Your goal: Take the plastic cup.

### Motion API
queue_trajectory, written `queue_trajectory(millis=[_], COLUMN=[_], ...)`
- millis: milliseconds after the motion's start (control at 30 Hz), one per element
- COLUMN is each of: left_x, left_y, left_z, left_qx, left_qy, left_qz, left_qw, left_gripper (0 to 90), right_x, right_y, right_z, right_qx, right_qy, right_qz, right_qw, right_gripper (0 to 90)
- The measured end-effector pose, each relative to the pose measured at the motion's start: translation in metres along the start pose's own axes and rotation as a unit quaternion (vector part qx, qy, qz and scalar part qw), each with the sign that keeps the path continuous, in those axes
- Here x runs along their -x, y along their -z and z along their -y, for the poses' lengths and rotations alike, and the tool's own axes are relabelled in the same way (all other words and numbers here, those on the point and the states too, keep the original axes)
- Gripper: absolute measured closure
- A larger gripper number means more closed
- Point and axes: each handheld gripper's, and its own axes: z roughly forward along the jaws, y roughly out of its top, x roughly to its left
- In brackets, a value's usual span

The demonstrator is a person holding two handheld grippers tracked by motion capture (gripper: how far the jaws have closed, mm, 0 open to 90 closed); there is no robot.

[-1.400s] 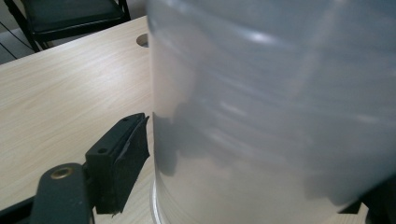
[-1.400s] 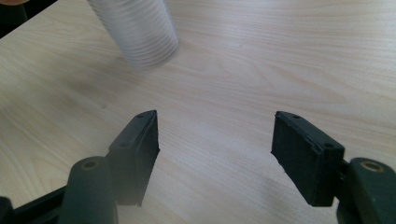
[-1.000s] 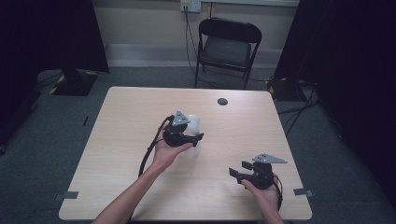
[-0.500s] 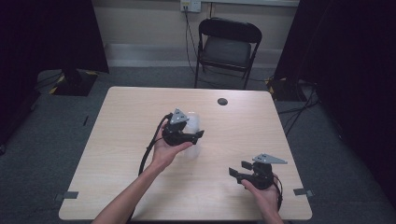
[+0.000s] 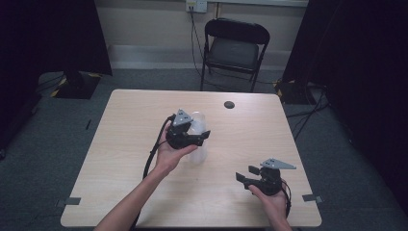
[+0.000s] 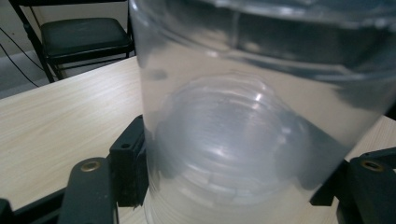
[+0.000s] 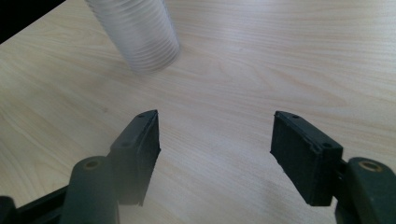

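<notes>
High view: I am watching the left gripper working near the middle of the bench, wrapped around a clear plastic cup. The cup is sitting at the jaws, slightly toward the far side of the hand; whether its base is resting on the bench or is just off it I cannot tell from here. The right gripper is idling near the front right corner, well apart from the cup. A small dark disc is lying near the far edge, and a folding chair is standing beyond the bench.

Left gripper view: the cup is sitting between the two jaws, ribbed wall close against the left pad and the right pad at its other side. I am reading this as a closed grasp on the cup, jaws about as wide as the cup body.

Right gripper view: the jaws are standing wide apart with nothing between them, bare bench below. The ribbed cup is showing farther off, upper left.

Judgement: the step in hand looks like securing the cup. The next move is calling for a gentle, steady lift; the thin wall will likely buckle if I am squeezing harder.
</notes>
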Motion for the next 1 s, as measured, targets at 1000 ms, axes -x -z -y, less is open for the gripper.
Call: queue_trajectory(millis=[1000], left_x=[0.005], left_y=[0.026], left_z=[-0.018], left_qx=[0.087], left_qy=[-0.005], left_qz=[0.005], left_qw=[0.9962], left_gripper=[35.7], right_x=[-0.004], right_y=[-0.003], right_z=[0.0], right_qx=[0.002], right_qy=[0.007], right_qz=[-0.01], right_qw=[0.9999], right_gripper=[32.7])
